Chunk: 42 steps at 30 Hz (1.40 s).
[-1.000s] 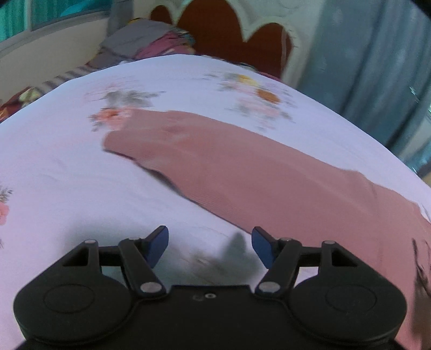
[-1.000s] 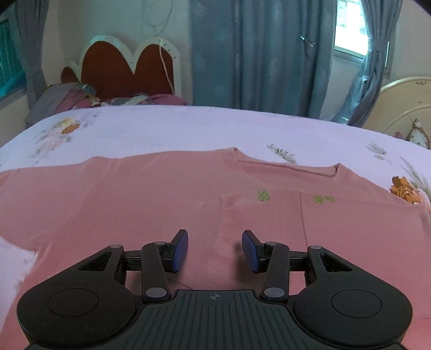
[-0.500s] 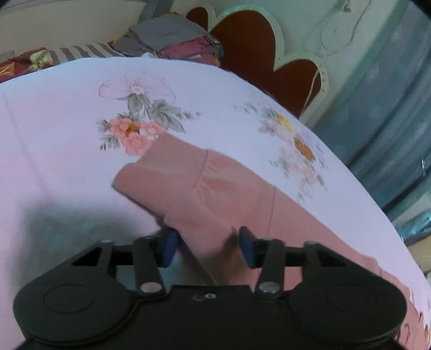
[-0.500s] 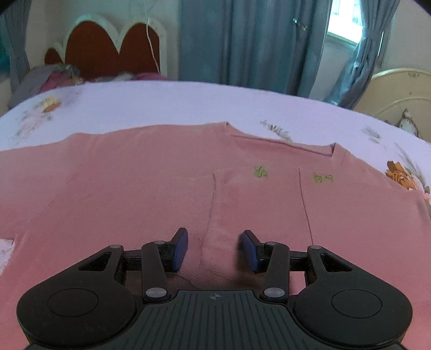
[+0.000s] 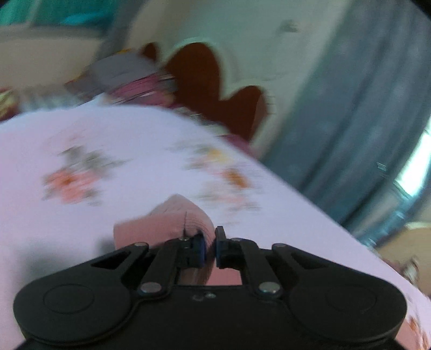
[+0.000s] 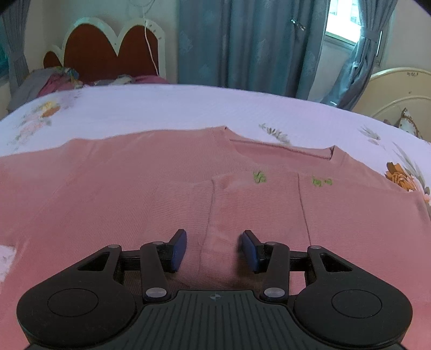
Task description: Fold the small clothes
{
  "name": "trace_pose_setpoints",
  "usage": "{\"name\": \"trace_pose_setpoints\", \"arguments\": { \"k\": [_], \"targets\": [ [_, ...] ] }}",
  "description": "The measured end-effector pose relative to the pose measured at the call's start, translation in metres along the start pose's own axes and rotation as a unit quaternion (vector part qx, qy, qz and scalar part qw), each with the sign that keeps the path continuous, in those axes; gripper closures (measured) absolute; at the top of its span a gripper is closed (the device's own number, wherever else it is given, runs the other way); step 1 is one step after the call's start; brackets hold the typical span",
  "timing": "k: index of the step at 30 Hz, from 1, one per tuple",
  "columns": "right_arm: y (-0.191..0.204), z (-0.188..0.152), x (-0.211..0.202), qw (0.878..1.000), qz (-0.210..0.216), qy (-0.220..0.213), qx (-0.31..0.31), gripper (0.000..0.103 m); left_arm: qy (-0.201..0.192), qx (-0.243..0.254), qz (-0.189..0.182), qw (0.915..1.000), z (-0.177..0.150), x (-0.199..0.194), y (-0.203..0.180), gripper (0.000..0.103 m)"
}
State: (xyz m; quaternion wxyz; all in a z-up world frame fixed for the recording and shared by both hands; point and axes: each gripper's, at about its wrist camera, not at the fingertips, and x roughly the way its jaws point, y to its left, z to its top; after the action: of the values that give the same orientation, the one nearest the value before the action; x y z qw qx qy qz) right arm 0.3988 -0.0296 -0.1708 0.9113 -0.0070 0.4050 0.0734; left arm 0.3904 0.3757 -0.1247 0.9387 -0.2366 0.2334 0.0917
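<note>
A bed (image 6: 188, 107) with a pale floral sheet fills the room. Behind it stands a brown scalloped headboard (image 6: 107, 53) with a white rim. Blue-grey curtains (image 6: 242, 43) hang beside a bright window (image 6: 342, 18). At right is perhaps a cream bed frame (image 6: 398, 86).

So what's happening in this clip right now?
A person with two handheld grippers is folding a pink sweater spread on a floral bedsheet. The left gripper is shut on the sleeve cuff, which stands up off the sheet; that view is motion-blurred. The right gripper is open, low over the sweater's body, a fold of fabric between its fingers, not clamped. The other sleeve already lies folded across the chest.
</note>
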Motion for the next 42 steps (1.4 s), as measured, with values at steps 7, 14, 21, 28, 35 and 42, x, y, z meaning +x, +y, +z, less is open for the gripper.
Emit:
{"name": "trace_pose_setpoints", "arguments": {
  "k": [7, 14, 21, 28, 35, 42],
  "targets": [
    [-0.022, 0.001, -0.013, 0.999, 0.028, -0.01, 0.016, 0.059, 0.023, 0.095, -0.125, 0.9873, -0.031, -0.012, -0.132, 0.097],
    [-0.077, -0.001, -0.05, 0.998, 0.027, -0.035, 0.04, 0.059, 0.068, 0.158, -0.212, 0.9621, -0.099, 0.0, -0.246, 0.097],
    [-0.132, -0.015, -0.071, 0.997, 0.015, -0.037, 0.069, 0.059, 0.11, 0.227, -0.251, 0.9343, -0.176, 0.012, -0.313, 0.097],
    [-0.152, -0.026, -0.074, 0.996, 0.033, -0.025, 0.082, 0.058, 0.158, 0.326, -0.222, 0.9051, -0.222, 0.019, -0.333, 0.077],
    [-0.128, -0.016, -0.08, 0.994, 0.08, -0.04, 0.055, 0.058, 0.114, 0.344, -0.191, 0.9124, -0.197, -0.012, -0.307, 0.035],
    [-0.077, -0.012, -0.071, 0.993, 0.112, -0.032, -0.008, 0.058, 0.102, 0.322, -0.075, 0.9382, -0.166, -0.012, -0.23, 0.035]
  ]
}}
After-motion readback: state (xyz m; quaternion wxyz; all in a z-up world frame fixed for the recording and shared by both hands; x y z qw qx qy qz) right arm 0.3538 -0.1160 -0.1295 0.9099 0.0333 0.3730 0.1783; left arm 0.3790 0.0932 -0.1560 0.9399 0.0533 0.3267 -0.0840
